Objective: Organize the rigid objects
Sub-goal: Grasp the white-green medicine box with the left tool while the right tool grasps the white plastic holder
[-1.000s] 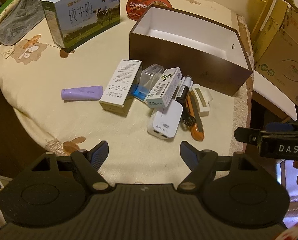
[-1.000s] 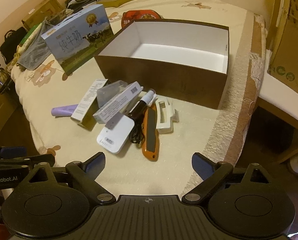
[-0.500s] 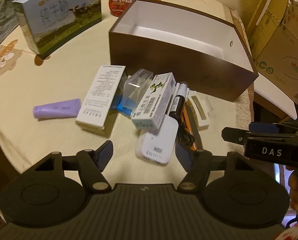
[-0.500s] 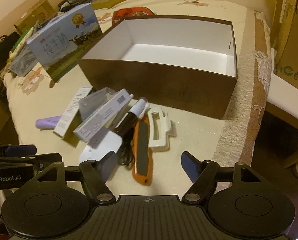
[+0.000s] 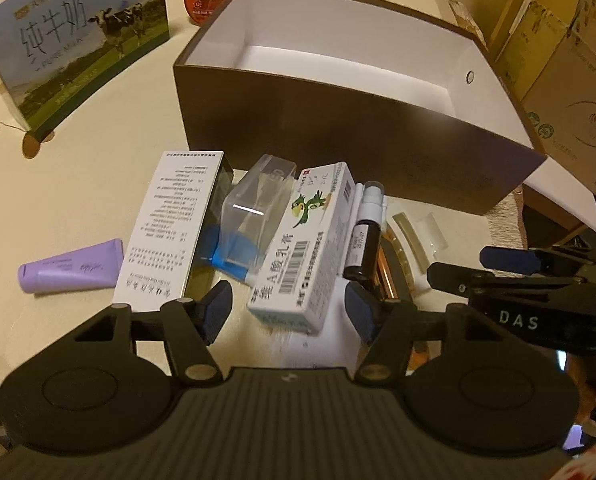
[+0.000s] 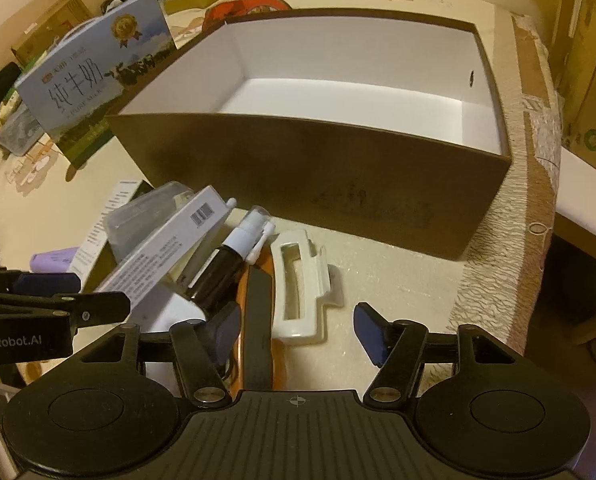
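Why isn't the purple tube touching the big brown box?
Apart. The left wrist view shows the purple tube lying far from the brown box, with bare tablecloth and a white carton between them.

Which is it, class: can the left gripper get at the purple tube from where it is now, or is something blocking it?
Probably yes. The purple tube lies alone on the cloth, nothing on it. The left gripper, jaws closing, straddles the parrot box instead, so it must shift left past the white leaflet box.
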`<state>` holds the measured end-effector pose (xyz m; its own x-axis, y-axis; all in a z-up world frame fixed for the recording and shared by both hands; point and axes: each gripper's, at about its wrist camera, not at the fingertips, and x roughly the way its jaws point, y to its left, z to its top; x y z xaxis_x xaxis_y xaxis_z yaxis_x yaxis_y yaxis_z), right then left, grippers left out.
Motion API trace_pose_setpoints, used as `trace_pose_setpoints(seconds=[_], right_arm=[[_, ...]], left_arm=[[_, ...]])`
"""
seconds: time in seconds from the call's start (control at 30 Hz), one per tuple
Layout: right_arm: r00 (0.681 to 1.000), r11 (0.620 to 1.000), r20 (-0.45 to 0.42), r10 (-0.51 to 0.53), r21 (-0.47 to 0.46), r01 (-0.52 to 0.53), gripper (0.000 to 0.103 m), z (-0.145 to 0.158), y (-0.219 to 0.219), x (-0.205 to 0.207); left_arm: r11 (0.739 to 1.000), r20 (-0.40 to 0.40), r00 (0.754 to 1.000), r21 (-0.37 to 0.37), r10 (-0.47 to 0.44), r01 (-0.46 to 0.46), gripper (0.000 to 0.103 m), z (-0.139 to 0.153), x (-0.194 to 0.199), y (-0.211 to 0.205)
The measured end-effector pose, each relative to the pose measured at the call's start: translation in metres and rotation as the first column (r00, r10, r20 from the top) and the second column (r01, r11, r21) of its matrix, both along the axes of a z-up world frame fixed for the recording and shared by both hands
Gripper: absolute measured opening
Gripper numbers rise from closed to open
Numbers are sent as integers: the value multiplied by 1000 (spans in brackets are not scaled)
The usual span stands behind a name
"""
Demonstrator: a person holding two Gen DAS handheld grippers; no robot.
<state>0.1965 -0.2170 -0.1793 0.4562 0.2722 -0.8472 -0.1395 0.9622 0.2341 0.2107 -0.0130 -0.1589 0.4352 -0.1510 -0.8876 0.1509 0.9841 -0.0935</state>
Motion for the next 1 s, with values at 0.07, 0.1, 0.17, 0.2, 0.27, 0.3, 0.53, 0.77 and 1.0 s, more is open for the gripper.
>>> trace_pose_setpoints(seconds=[0.07,0.1,0.17,0.2,0.27,0.3,0.53,0.77,1.0], right_arm=[[1000,1000,3,3,-11,-3,59,-5,2,4],[1000,1000,2,4,-14,-4,59,-8,3,6],[1000,1000,-4,4,-21,-4,58,-14,3,10],[1000,1000,-7,3,-24,-4,57,-16,4,12],[1000,1000,-14,1,-28,-1,55,-22,4,15],[1000,1000,-18,1,-29,-2,55,-24,5,16],[999,999,-33,12,-43,-13,48,-35,9,22],[999,994,-20,45,-95,-46,27,-41,10,20],[1000,992,-24,4,-124,-7,27,-42,-10,13]], left_arm=[[1000,-7,1000,0,-4,4,58,-5,5,-1],[1000,-10,1000,-1,-5,5,58,-7,6,-2],[1000,-13,1000,1,-6,6,57,-10,9,-3],[1000,-16,1000,1,-6,6,57,-12,10,-3],[1000,-21,1000,-2,-5,5,53,-15,12,-4],[1000,-24,1000,-3,-5,5,52,-16,13,-4],[1000,-30,999,3,-11,11,50,-22,18,-9],[1000,-13,1000,11,-18,18,45,-22,19,-16],[998,12,999,43,-49,48,41,-16,11,-27]])
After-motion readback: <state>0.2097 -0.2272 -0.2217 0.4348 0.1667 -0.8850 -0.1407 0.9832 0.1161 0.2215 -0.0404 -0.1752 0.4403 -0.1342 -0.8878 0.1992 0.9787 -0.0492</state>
